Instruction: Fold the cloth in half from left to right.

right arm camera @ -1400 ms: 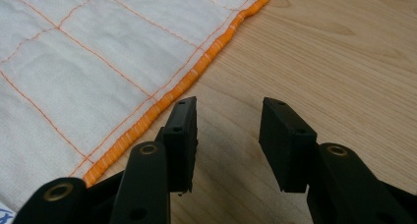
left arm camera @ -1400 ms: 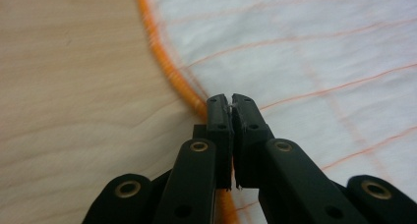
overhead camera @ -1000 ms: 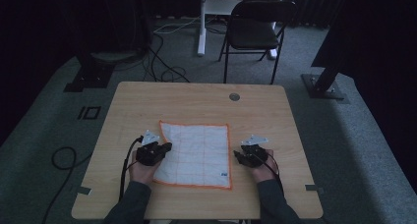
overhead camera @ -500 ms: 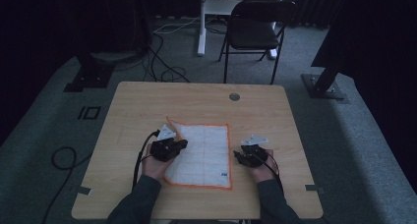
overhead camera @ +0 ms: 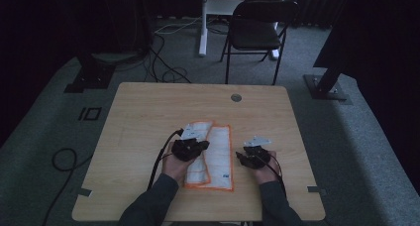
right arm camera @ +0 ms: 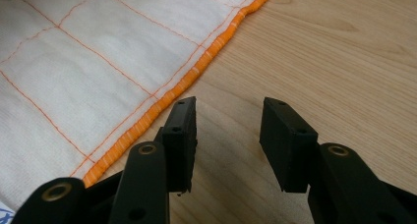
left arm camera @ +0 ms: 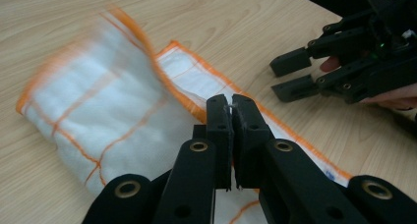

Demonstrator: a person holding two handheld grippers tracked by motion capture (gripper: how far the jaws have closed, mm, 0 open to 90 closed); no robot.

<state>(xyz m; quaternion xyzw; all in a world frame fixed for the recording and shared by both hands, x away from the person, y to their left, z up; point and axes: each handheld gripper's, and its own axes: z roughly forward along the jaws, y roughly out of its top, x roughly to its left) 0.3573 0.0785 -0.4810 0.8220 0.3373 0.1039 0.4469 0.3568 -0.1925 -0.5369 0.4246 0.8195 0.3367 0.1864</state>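
Cloth (overhead camera: 214,154) is lying near the table's (overhead camera: 148,112) front edge, left half folding over; it's light, limp, best pinched at the orange hem. My left gripper (left arm camera: 231,103) is clamping that hem and carrying it across. My right gripper (right arm camera: 228,130) is waiting part-open, empty, beside the right hem.

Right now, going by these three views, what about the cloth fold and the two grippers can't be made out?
- Cloth, high view: the left gripper and its hand cover the folded-over edge.
- Left gripper view: the folded flap is motion-blurred; whether fabric is pinched between the shut jaws is too small to tell.
- Right gripper view: the cloth is cut off by the left and top edges.
- Blue label, high view: too small to read.
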